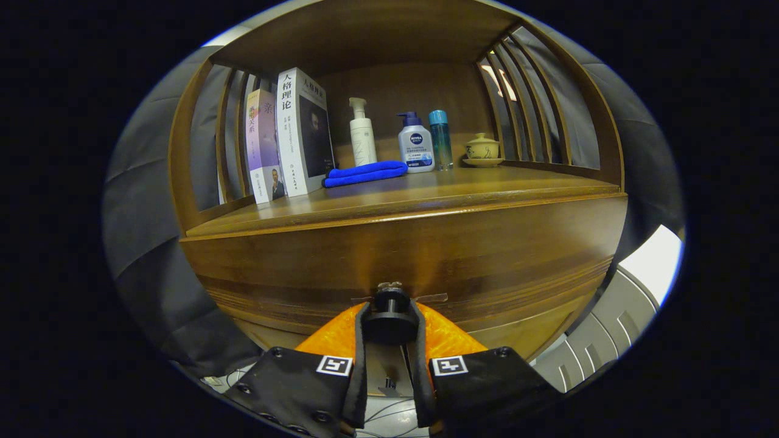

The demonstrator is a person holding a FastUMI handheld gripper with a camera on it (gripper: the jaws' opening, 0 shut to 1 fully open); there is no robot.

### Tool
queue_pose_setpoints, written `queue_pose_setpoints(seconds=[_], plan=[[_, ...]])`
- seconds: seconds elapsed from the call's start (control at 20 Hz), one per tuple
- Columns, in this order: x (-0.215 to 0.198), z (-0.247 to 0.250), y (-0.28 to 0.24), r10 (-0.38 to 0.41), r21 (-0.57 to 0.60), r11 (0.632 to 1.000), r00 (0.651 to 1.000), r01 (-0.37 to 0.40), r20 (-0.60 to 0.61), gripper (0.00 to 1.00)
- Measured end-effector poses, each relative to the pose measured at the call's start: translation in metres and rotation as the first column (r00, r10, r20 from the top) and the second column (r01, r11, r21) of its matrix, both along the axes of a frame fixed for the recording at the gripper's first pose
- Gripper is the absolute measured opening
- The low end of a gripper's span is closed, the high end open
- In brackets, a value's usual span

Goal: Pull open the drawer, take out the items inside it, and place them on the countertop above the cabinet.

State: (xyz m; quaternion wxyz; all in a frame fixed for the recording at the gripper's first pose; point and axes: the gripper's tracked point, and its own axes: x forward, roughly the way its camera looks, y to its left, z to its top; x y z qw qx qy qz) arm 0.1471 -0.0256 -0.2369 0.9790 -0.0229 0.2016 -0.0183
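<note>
1. Gripping the drawer knob (390,317): the gripper (389,328) has its two fingers closed in on the dark round knob, one finger pressing each side of it.
2. Knob sits on the drawer front (426,255), a wide brown wooden panel just ahead of the fingers. Drawer appears closed, front flush with the cabinet; its contents are hidden.
3. Above the drawer front lies the countertop (438,188), a wooden surface, bare along its near edge.
4. Further back on the countertop, a folded blue cloth (365,173) lies flat, touching the base of the books.
5. Left of the cloth, two books (286,140) stand upright side by side, near the slatted left wall.
6. Behind the cloth, a white pump bottle (361,132) stands upright; beside it a white bottle with a blue pump (415,145), then a teal bottle (440,137) just beside that.
7. Farthest right, a small lidded cup on a saucer (483,149) near the slatted right wall (535,109).
</note>
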Motion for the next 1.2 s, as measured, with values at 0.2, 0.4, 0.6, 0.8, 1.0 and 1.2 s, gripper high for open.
queue_pose_setpoints(seconds=[0.2, 0.4, 0.6, 0.8, 1.0, 1.2], plan=[[-0.015, 0.001, -0.001, 0.0, -0.009, 1.0, 1.0, 0.0, 0.01, 0.34], [-0.035, 0.002, -0.002, -0.004, -0.005, 1.0, 1.0, 0.004, 0.025, 0.33], [-0.055, 0.004, -0.001, 0.001, -0.009, 1.0, 0.999, -0.001, 0.04, 0.34], [-0.077, 0.005, 0.001, 0.026, -0.009, 1.0, 0.998, -0.025, 0.06, 0.34], [-0.1, 0.006, 0.002, 0.038, -0.01, 0.999, 0.997, -0.037, 0.073, 0.33], [-0.124, 0.002, 0.003, 0.061, -0.013, 0.998, 0.995, -0.06, 0.076, 0.33]])
